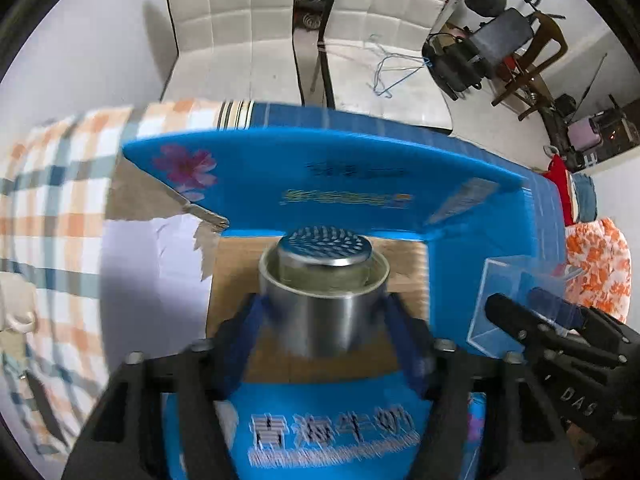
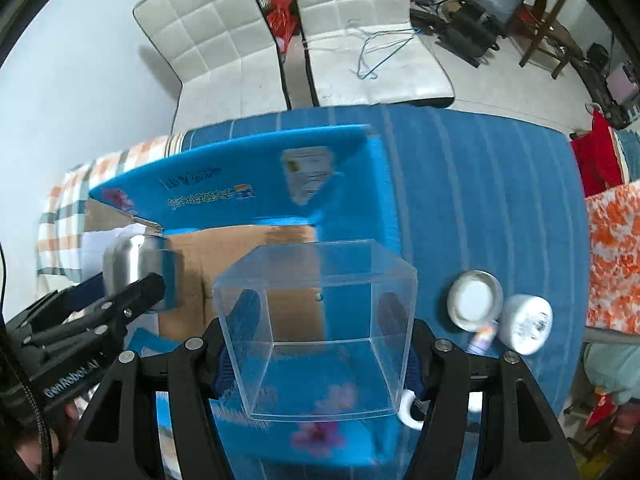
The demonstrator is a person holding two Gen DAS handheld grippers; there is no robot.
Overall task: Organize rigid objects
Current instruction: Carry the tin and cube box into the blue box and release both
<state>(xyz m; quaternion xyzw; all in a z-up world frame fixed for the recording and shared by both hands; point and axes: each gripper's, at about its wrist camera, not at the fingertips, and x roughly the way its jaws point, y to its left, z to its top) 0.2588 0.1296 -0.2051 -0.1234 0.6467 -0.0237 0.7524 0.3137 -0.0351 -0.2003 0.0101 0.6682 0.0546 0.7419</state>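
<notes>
Left hand-held gripper (image 1: pixel 324 320) pinching steel cup (image 1: pixel 324 296), right hand-held gripper (image 2: pixel 316 340) clamping clear plastic box (image 2: pixel 316 320); both hovering over open blue carton (image 1: pixel 320 196), neither deposited; two white jars (image 2: pixel 476 300) waiting on blue bedspread (image 2: pixel 480 200), sorting barely begun

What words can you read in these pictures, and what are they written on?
"青海牛奶": big white letters on the blue carton, near flap.
"DAS": raised letters on the right gripper, seen from the left wrist camera.
"GenRobot.AI": white letters on the left gripper, seen from the right wrist camera.
Yellow and black print on the carton's far flap: too blurred to read.
White sticker on that flap: too small to read.
</notes>
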